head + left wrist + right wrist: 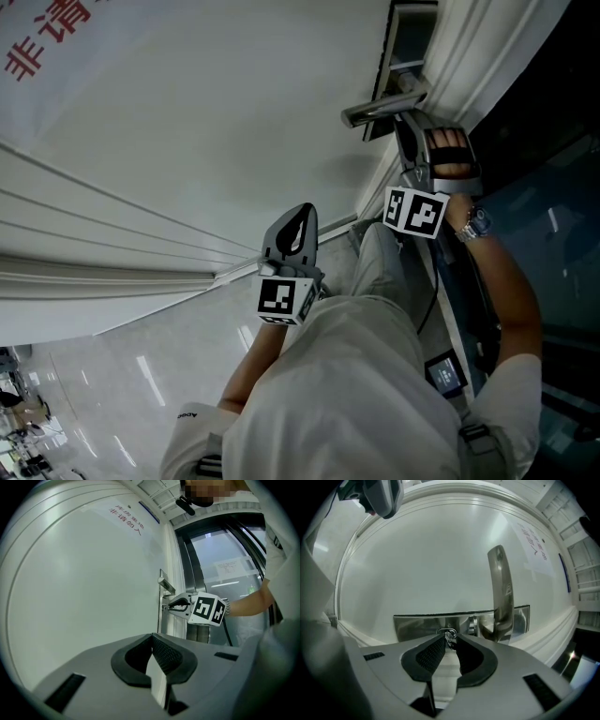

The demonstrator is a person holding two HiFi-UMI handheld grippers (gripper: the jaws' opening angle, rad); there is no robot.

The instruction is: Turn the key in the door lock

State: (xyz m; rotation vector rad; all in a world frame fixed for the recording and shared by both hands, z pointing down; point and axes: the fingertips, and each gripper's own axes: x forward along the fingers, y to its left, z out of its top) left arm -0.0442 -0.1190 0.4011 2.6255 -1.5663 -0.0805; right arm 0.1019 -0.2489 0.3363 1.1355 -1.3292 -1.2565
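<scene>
right gripper (449,640) jaws pinched on the key (448,633) in the lock plate (417,624) beside the door handle (500,588), left gripper (152,638) jaws closed on nothing.

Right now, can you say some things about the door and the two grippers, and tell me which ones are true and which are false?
1. The right gripper is closed on the key at the metal lock plate. True.
2. The left gripper is holding the lever handle. False: it is shut on nothing and stays back from the handle.
3. The lever handle is shiny metal. True.
4. The door is black. False: it is white, with red writing on it.
</scene>
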